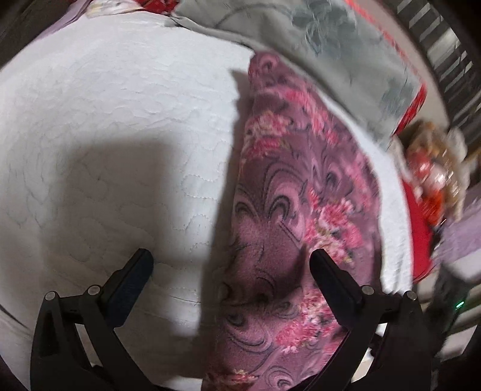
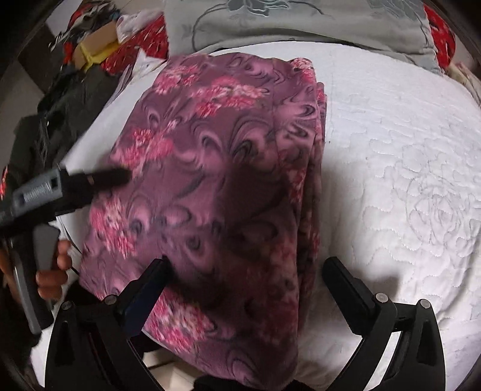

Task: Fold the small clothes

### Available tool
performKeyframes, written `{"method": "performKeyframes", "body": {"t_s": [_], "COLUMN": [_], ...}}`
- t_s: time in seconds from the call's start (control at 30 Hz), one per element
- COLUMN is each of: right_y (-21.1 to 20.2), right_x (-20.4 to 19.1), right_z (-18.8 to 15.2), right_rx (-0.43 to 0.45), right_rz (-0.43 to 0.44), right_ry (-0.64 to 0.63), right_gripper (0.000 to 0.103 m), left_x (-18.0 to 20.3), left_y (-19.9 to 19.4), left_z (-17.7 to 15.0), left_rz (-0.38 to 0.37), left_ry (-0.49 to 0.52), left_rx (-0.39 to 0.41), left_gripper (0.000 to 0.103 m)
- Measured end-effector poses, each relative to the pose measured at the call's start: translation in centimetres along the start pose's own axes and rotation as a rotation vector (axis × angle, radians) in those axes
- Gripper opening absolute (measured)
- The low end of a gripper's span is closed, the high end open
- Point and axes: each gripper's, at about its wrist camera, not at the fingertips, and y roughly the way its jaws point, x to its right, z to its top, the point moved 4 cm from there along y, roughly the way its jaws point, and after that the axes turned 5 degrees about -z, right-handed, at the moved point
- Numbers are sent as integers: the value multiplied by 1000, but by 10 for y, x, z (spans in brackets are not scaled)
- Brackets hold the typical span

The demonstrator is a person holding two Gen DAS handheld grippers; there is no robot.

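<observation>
A folded purple fleece garment with pink flower print [image 2: 210,186] lies flat on the white quilted bed cover [image 2: 390,180], its layered edges stacked along the right side. The right tool [image 2: 245,269] hangs released above the garment's near end, its black fingers spread wide with nothing pinched. The left tool [image 1: 231,261] is likewise released, one finger over the bare quilt and the other over the fleece. A grey embroidered pillow [image 2: 270,21] sits at the far edge.

A white quilted bedspread [image 2: 405,168] is spread out; a grey embroidered pillow [image 2: 270,21] is laid at its far edge, red patterned fabric [image 2: 440,33] beyond.
</observation>
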Motion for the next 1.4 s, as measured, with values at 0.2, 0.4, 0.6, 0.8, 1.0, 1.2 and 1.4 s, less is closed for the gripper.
{"method": "performKeyframes", "body": {"t_s": [0.2, 0.4, 0.6, 0.8, 1.0, 1.2, 1.4], "right_y": [-4, -14, -44, -99, -128, -149, -156], "right_x": [-6, 26, 28, 15, -4, -20, -19], "right_z": [-14, -26, -32, -43, -57, -62, -66], "right_rx": [-31, -45, -5, 129, 214, 327, 346], "right_rz": [-63, -216, -262, -330, -425, -478, -439], "right_ry": [-40, 111, 121, 105, 5, -51, -23], "right_gripper": [102, 103, 103, 103, 103, 103, 103], "left_x": [-27, 1, 32, 56, 62, 74, 80], "left_y": [-21, -19, -51, -82, -96, -107, -109], "left_z": [-4, -25, -37, -60, -74, -96, -107], "left_rz": [-135, 251, 439, 536, 483, 477, 453], "left_ry": [-253, 101, 338, 490, 424, 442, 442], "left_rx": [73, -30, 82, 241, 273, 301, 295], "left_gripper": [103, 103, 103, 103, 103, 103, 103]}}
